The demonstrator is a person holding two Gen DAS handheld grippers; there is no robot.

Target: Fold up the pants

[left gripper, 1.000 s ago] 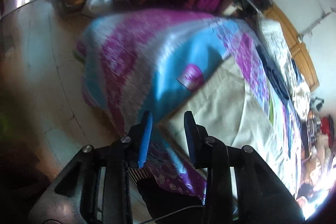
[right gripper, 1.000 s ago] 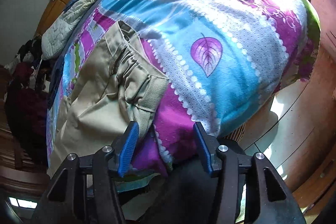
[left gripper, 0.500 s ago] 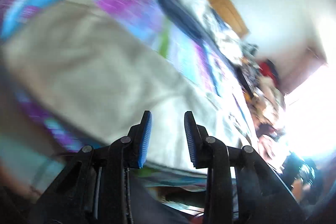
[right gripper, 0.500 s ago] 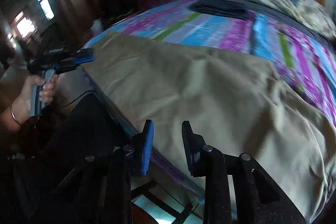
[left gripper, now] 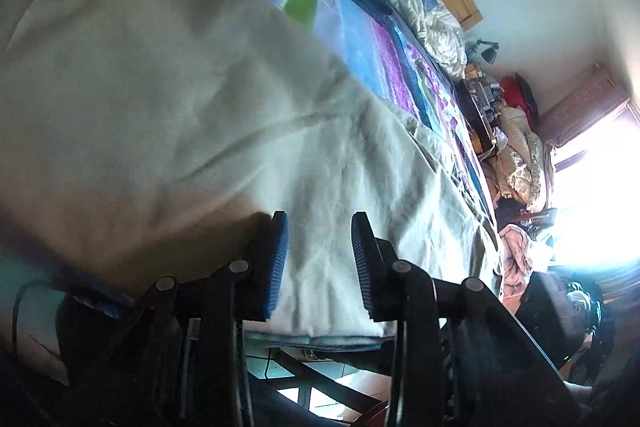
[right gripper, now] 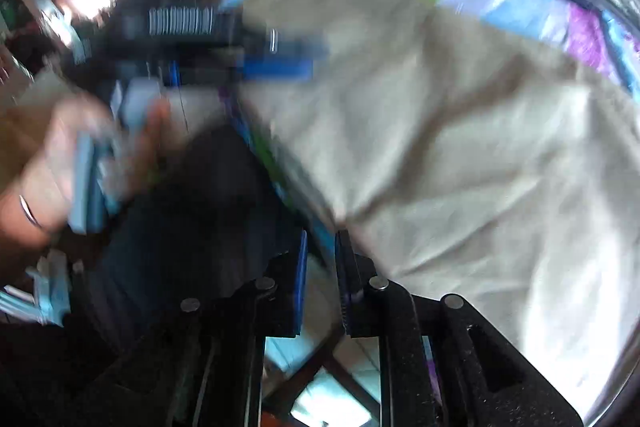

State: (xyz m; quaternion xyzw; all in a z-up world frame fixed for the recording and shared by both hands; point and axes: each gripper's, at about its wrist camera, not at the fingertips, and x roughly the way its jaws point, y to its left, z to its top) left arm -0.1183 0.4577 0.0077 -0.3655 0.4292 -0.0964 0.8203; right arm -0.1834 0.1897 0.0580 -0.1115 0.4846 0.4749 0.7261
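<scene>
Both tongs have moved in low over the wide beige cloth pants (left gripper: 168,99) on the colourful striped bed (left gripper: 360,39). Left tongs (left gripper: 320,259) are apart; right tongs (right gripper: 322,279) are nearly together, holding nothing.

Black tongs (left gripper: 318,259) (blue ribbed pads (left gripper: 276,263)).

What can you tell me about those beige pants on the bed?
The pants are pale beige woven cloth, cotton-like, spread flat and softly wrinkled over a bedspread striped purple, blue and green. One edge lies along the bed's near side. The left hand-held gripper hovers open over that edge; the right hand-held gripper, jaws narrowly apart, sits at a corner. Whether either touches the cloth is unclear.
</scene>
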